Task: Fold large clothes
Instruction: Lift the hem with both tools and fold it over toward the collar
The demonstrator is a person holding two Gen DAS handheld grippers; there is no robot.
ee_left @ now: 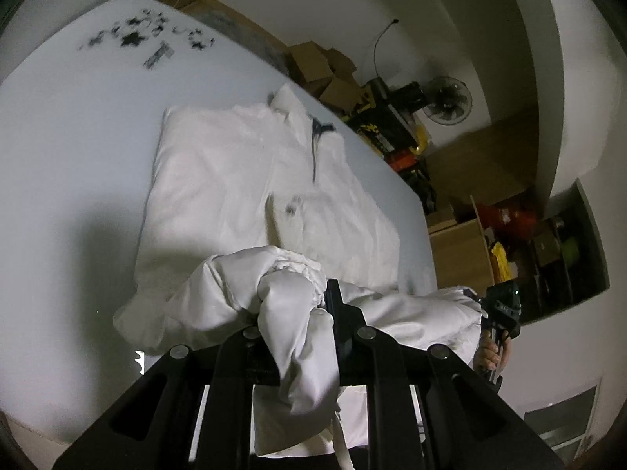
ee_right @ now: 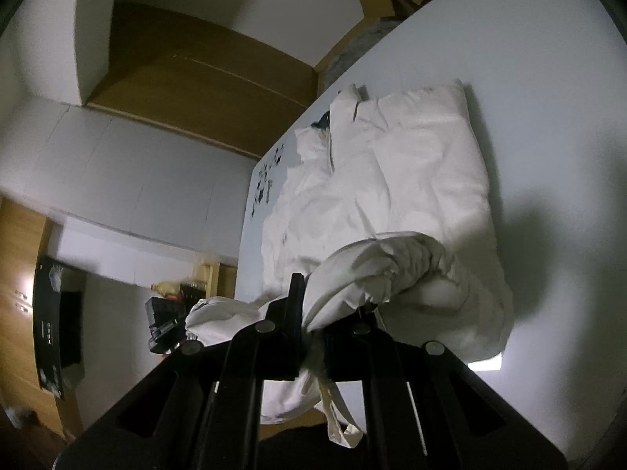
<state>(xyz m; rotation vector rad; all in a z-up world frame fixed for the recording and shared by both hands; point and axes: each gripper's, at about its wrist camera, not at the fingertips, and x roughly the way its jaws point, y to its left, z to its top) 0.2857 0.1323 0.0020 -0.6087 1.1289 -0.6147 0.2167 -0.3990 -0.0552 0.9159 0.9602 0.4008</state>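
White table under a dim room, big white jacket lying on it, our left gripper pinched tight on its bunched hem, our right gripper pinched tight on the hem too, cardboard boxes behind.

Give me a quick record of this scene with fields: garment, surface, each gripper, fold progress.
garment: white jacket, dark zipper, lying on the table with its near hem lifted
surface: white table, with dark scribbles at the far end
left gripper: shut on a bunched hem corner
right gripper: shut on the other hem corner
fold progress: hem raised over the body, not yet laid toward the collar
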